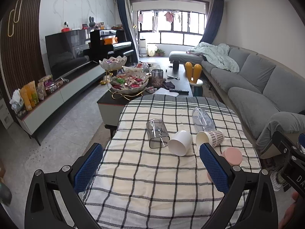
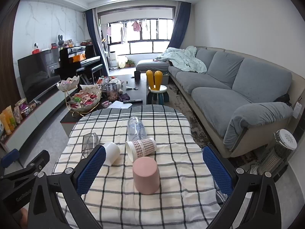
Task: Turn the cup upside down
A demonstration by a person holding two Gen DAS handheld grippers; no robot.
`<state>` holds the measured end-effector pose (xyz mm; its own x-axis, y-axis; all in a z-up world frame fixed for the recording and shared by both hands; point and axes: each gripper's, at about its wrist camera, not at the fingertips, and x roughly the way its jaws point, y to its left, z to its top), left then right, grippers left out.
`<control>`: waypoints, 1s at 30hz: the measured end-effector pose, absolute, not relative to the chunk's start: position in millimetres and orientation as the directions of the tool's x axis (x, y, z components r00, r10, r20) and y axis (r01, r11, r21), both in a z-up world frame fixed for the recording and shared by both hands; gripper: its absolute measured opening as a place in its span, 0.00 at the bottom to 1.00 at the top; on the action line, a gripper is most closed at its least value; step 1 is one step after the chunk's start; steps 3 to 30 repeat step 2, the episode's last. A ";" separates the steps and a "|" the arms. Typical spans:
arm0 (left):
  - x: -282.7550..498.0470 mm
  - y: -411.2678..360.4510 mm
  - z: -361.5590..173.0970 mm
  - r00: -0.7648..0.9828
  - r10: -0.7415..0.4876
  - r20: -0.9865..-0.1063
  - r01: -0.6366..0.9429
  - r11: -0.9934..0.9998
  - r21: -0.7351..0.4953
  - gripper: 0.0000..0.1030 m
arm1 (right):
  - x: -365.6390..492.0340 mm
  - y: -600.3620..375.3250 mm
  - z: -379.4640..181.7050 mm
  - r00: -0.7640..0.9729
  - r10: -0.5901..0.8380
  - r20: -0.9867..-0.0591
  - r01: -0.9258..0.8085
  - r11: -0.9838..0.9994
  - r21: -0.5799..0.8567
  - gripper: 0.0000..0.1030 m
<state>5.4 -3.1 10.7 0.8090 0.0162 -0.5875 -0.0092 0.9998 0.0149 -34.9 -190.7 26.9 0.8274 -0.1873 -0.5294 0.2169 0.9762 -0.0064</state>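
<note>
Five cups sit on the checked surface (image 2: 171, 171) ahead of me, and only the pink cup (image 2: 146, 174) stands mouth down, nearest my right tongs (image 2: 154, 168). Both my right and left tongs (image 1: 151, 168) hang spread wide and hold nothing. I judge the next one to turn is the white cup (image 1: 180, 142), on its side with its mouth toward me, touching the smoky square cup (image 1: 157, 133) on its left. To do it well, I would come in from the side, close across its wall near the middle, lift clear of its neighbours, roll the wrist until the rim faces down, and set it flat. It looks plain, smooth and matt, likely light and slippery. Beside it lie the plaid paper cup (image 1: 210, 137) and a clear cup (image 1: 202, 119).
</note>
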 end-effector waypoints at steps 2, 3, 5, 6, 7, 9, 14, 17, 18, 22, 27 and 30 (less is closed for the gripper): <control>5.0 -4.2 11.4 0.811 0.010 -0.585 -0.001 1.000 0.016 1.00 | -34.8 -190.8 26.9 0.828 -0.185 -0.529 0.216 0.976 -0.003 0.99; 5.0 -4.2 11.4 0.811 0.010 -0.585 -0.001 1.000 0.016 1.00 | -34.8 -190.8 26.9 0.828 -0.185 -0.529 0.216 0.976 -0.003 0.99; 5.0 -4.2 11.4 0.811 0.010 -0.585 -0.001 1.000 0.016 1.00 | -34.8 -190.8 26.9 0.828 -0.185 -0.529 0.216 0.976 -0.003 0.99; 5.0 -4.2 11.4 0.811 0.010 -0.585 -0.001 1.000 0.016 1.00 | -34.8 -190.8 26.9 0.828 -0.185 -0.529 0.216 0.976 -0.003 0.99; 5.0 -4.2 11.4 0.811 0.010 -0.585 -0.001 1.000 0.016 1.00 | -34.8 -190.8 26.9 0.828 -0.185 -0.529 0.216 0.976 -0.003 0.99; 5.0 -4.2 11.4 0.811 0.010 -0.585 -0.001 1.000 0.016 1.00 | -34.8 -190.8 26.9 0.828 -0.185 -0.529 0.216 0.976 -0.003 0.99; 5.0 -4.2 11.4 0.811 0.010 -0.585 -0.001 1.000 0.016 1.00 | -34.8 -190.8 26.9 0.828 -0.185 -0.529 0.216 0.976 -0.003 0.99; 5.0 -4.2 11.4 0.811 0.010 -0.585 -0.001 1.000 0.016 1.00 | -34.8 -190.8 26.9 0.828 -0.185 -0.529 0.216 0.976 -0.003 0.99; 5.0 -4.2 11.4 0.811 0.010 -0.585 -0.001 1.000 0.016 1.00 | -34.8 -190.8 26.9 0.828 -0.185 -0.529 0.216 0.976 -0.003 0.99; 5.0 -4.2 11.4 0.811 0.010 -0.585 -0.001 1.000 0.016 1.00 | -34.8 -190.8 26.9 0.828 -0.185 -0.529 0.216 0.976 -0.003 0.99; 5.0 -4.2 11.4 0.811 0.010 -0.585 -0.001 1.000 0.016 1.00 | -34.8 -190.8 26.9 0.828 -0.185 -0.529 0.216 0.976 -0.003 0.99; 5.0 -4.2 11.4 0.811 0.010 -0.585 -0.001 1.000 0.016 1.00 | -34.8 -190.8 26.9 0.828 -0.185 -0.529 0.216 0.976 -0.003 0.99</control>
